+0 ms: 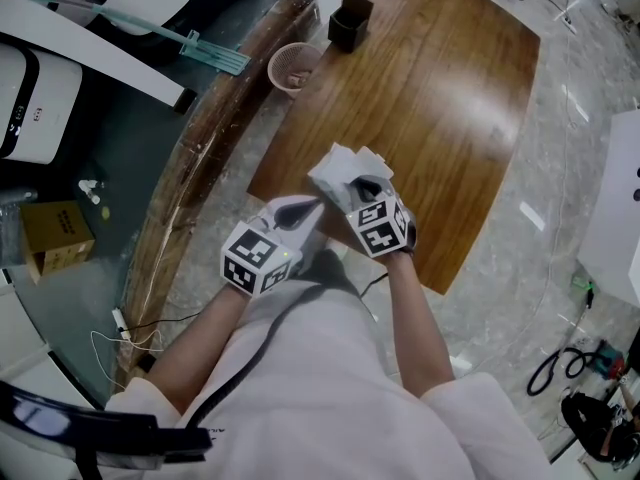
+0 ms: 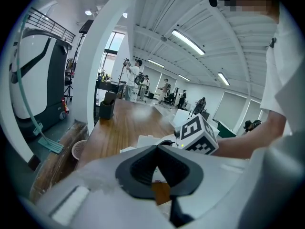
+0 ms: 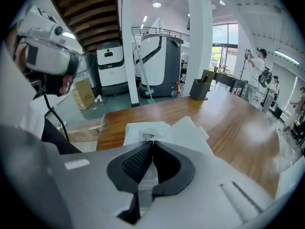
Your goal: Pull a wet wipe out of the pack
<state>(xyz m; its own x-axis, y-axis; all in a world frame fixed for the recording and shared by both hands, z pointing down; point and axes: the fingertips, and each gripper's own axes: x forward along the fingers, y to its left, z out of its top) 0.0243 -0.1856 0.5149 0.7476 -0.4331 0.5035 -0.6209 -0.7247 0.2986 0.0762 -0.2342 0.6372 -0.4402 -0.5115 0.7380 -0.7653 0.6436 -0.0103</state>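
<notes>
Presently, item one: the wet wipe pack [image 1: 338,171], white, lying flat on the wooden table [image 1: 440,98] by its near edge, toward the near left corner. In the right gripper view its top face has a small opening with a tuft of white at it. A loose white sheet [image 3: 190,130] lies against the pack's right side, touching it.

Item two: my right gripper [image 3: 151,143], held over the pack. Its jaws are pressed together, tips meeting right at the pack's opening. I cannot tell whether any wipe is caught between them. White pack surface shows through the slit below the tips.

Item three: my left gripper [image 2: 156,149], just beside the right one and nearer to me, aimed across the near edge of the table at the pack. Its jaws are pressed together at the tips, with nothing seen between them; brown table and a scrap of white show through the gap lower down. The right gripper's marker cube [image 2: 198,135] sits close ahead in its view.

Item four, surroundings: a dark open box [image 1: 350,18] stands at the table's far left corner. A round mesh basket [image 1: 292,66] stands on the floor just off the table's left edge. A cardboard box [image 1: 55,233] sits well apart, out to the left.
</notes>
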